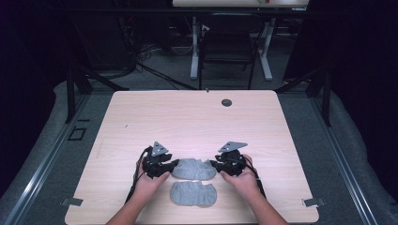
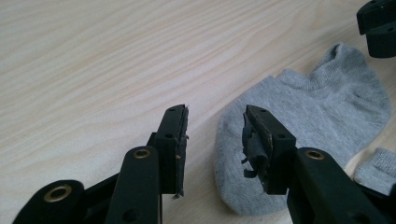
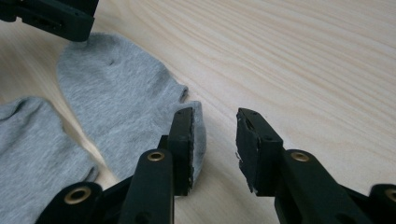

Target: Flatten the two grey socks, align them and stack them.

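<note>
Two grey ankle socks lie flat on the wooden table point(image 1: 187, 117), one behind the other. The far sock point(image 1: 194, 168) point(image 2: 317, 107) point(image 3: 121, 93) lies between my two grippers. My left gripper point(image 1: 174, 165) point(image 2: 215, 112) is at its left end, jaws open, nothing pinched; the sock's end lies just under one jaw. At its right end my right gripper point(image 1: 213, 164) point(image 3: 215, 114) is open too, with the sock's edge beneath its left jaw. The near sock point(image 1: 193, 194) point(image 2: 380, 170) point(image 3: 32, 149) lies apart, close to the front edge.
A small dark round hole point(image 1: 226, 102) sits in the tabletop near its far edge. Metal brackets point(image 1: 71, 201) point(image 1: 313, 202) mark the front corners. A black chair point(image 1: 228, 44) and desk legs stand on the floor beyond the table.
</note>
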Demonstrator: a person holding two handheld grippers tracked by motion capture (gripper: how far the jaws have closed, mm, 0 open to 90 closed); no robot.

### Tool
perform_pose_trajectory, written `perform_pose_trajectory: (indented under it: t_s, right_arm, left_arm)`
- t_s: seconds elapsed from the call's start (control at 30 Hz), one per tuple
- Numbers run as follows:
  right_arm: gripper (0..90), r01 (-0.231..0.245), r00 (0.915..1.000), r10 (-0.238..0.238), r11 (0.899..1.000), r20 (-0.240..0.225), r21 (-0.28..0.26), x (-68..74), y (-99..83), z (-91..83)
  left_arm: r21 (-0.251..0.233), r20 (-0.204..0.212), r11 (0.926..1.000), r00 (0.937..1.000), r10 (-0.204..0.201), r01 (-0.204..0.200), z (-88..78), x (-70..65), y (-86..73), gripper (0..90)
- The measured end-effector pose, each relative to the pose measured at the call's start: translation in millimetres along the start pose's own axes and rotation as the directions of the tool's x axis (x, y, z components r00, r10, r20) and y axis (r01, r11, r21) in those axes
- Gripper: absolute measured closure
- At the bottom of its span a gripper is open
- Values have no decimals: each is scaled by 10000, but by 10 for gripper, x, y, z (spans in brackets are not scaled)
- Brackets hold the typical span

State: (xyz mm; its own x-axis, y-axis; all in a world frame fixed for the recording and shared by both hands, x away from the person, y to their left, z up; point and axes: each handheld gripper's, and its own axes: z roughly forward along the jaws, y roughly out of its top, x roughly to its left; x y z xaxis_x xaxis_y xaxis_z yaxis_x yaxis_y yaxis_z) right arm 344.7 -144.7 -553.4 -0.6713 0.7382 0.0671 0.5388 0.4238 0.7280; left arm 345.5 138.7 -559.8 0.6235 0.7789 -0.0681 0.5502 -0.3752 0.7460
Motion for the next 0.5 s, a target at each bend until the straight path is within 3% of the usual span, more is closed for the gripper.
perform_pose_trajectory:
  t_s: [0.33,0.5]
  right_arm:
    - [657,-49,9999,52,9997,-143,246,-19,-5,88]
    - [708,39,9998,-32,9992,-177,407,-3,-11,130]
  left_arm:
    - [181,129,9997,9998,149,-152,57,8,-16,635]
    - [300,80,9992,9996,271,-274,68,3,-21,687]
